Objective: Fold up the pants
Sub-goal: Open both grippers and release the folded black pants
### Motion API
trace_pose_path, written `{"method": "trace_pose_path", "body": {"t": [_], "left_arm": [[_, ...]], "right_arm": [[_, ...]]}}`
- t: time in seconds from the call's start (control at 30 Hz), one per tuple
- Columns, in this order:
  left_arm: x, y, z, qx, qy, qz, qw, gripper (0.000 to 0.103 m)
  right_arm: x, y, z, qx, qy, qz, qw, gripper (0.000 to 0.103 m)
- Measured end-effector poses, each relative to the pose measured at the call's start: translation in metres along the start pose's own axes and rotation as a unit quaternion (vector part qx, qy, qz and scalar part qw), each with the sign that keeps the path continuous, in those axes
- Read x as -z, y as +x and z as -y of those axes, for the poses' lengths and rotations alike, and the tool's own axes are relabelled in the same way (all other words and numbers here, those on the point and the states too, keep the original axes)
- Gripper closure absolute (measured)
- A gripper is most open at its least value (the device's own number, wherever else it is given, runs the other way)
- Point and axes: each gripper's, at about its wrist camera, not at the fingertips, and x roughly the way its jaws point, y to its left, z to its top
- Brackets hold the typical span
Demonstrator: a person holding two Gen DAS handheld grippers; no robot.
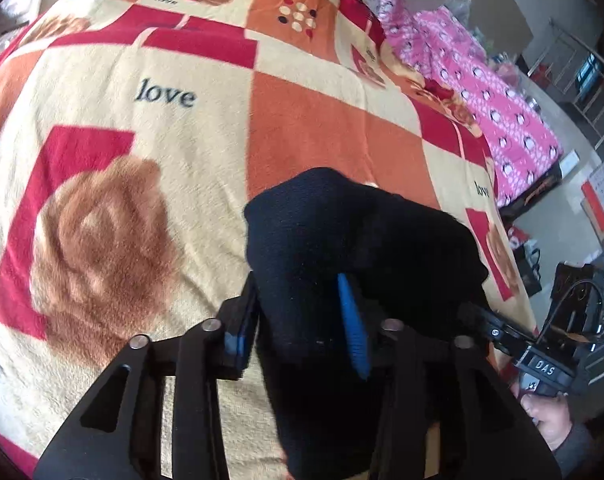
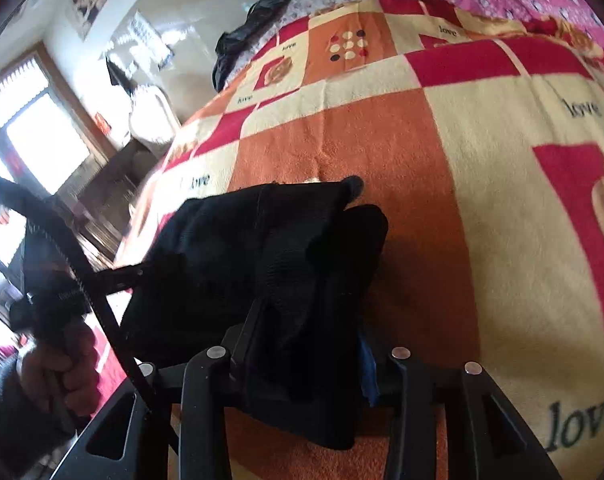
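Note:
The black pants (image 1: 342, 248) hang bunched above a bed covered by an orange, red and cream blanket (image 1: 141, 140). My left gripper (image 1: 297, 320) is shut on one part of the black cloth, its blue pads (image 1: 352, 324) pressed into it. My right gripper (image 2: 306, 344) is shut on another part of the pants (image 2: 269, 256), which drape over its fingers. The other gripper and the hand holding it show at the edge of each view, the right one in the left wrist view (image 1: 542, 364) and the left one in the right wrist view (image 2: 57, 304).
A pink patterned quilt (image 1: 482, 92) lies along the bed's far side. A black bag (image 2: 253, 24) sits at the bed's far end. A window (image 2: 25, 136) and furniture stand beyond the bed's left edge. A metal rack (image 1: 586, 80) stands by the floor.

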Motion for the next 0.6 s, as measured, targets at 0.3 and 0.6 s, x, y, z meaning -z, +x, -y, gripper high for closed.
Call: {"method": "trace_pose_path", "body": {"t": [0.3, 0.6], "left_arm": [[0.0078, 0.0033, -0.0089, 0.008, 0.001, 0.042, 0.9991, 0.04], [0.0032, 0.0066, -0.0108, 0.025, -0.012, 0.039, 0.9989, 0.025]], "right_arm": [[0.0014, 0.0005, 0.0033, -0.017, 0.018, 0.009, 1.0, 0.057], [0.0018, 0.0016, 0.0056, -0.026, 0.028, 0.016, 0.999, 0.056]]}}
